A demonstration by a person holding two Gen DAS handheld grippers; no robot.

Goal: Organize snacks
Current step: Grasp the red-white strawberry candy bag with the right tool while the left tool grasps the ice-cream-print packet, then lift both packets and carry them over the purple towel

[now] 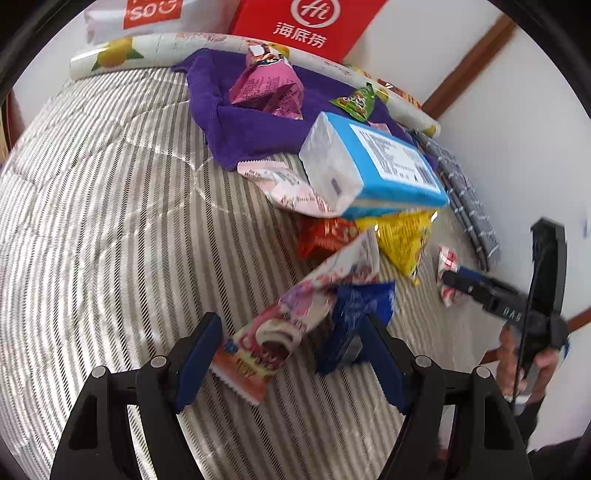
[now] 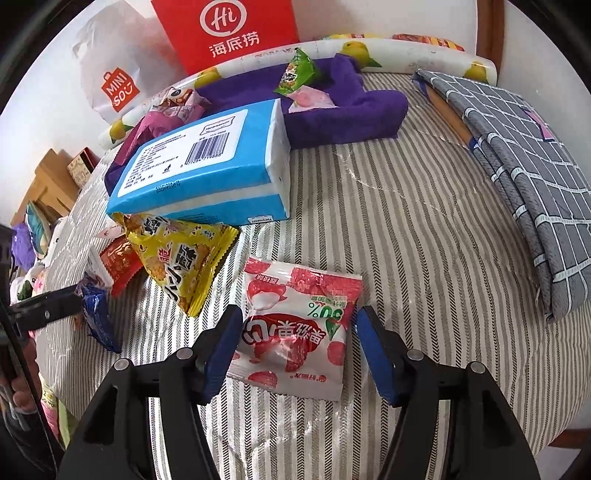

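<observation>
The left hand-held gripper [image 1: 291, 354] is hovering with its blue pads spread over the striped table [image 1: 110, 206]. Between them a pink cake-roll snack packet [image 1: 295, 317] and a dark blue wrapper [image 1: 358, 314] are lying; the left pad is sitting just at the packet's near corner, and the right pad is overlapping the blue wrapper, but neither pad is visibly pressing, so this gripper is reading as released.

The right hand-held gripper [image 2: 295, 354] is also standing released, its jaws straddling a red-and-white lychee jelly pouch [image 2: 295, 332] that is lying flat on the table; the left pad is just beside the pouch's edge, and a clear gap is showing at the right pad.

Farther off, a blue tissue pack [image 2: 207, 162] is resting tilted on top of other snacks, with a yellow snack bag [image 2: 181, 254] and a red packet [image 2: 120, 258] poking out at its near-left side. A purple towel [image 2: 343, 110] is lying at the far side, carrying a green candy packet [image 2: 295, 72]. A grey checked cloth [image 2: 524, 158] is lying folded at the right, and a red paper bag [image 2: 229, 33] is standing behind the table.
</observation>
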